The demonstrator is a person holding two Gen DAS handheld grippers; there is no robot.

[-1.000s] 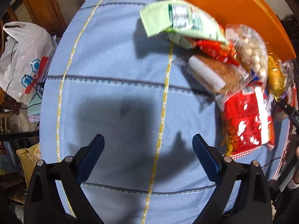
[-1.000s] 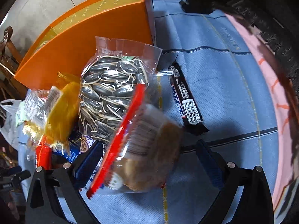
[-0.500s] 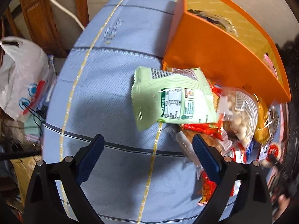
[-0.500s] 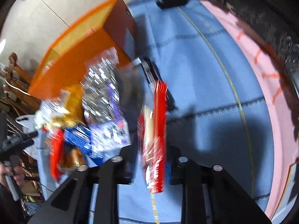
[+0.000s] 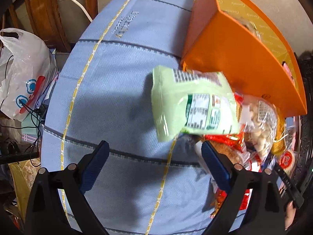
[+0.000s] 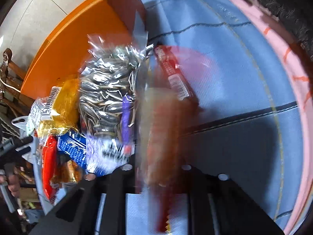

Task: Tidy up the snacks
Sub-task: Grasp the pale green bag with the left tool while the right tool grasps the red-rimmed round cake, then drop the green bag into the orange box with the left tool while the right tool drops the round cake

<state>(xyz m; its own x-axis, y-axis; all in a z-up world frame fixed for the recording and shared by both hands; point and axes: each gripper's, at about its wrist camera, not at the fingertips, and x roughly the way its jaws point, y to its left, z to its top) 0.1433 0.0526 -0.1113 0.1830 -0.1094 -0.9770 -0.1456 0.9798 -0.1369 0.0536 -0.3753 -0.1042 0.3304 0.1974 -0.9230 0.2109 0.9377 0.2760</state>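
Note:
My left gripper (image 5: 154,164) is open above the blue tablecloth (image 5: 117,98), with nothing between its pads. A light green snack bag (image 5: 193,105) lies just beyond its right finger, on a heap of packs beside the orange box (image 5: 244,58). A clear bag of white nuts (image 5: 260,125) lies to the right of the green bag. My right gripper (image 6: 156,168) has its jaws closing, and they pinch a red-edged clear pack of brown cake (image 6: 160,133), which is blurred and stands on edge. Behind it lie a sunflower seed bag (image 6: 109,90) and a chocolate bar (image 6: 174,74).
Yellow (image 6: 62,101), blue (image 6: 74,146) and red (image 6: 49,166) packs crowd the heap's left side. A pink cloth (image 6: 283,58) borders the table on the right. A white plastic bag (image 5: 23,72) and wooden furniture (image 5: 39,9) stand off the table's left edge.
My right gripper went from wide open to shut on the brown cake pack, which now stands on edge. The left gripper moved toward the orange box, so the green bag appears nearer its fingers.

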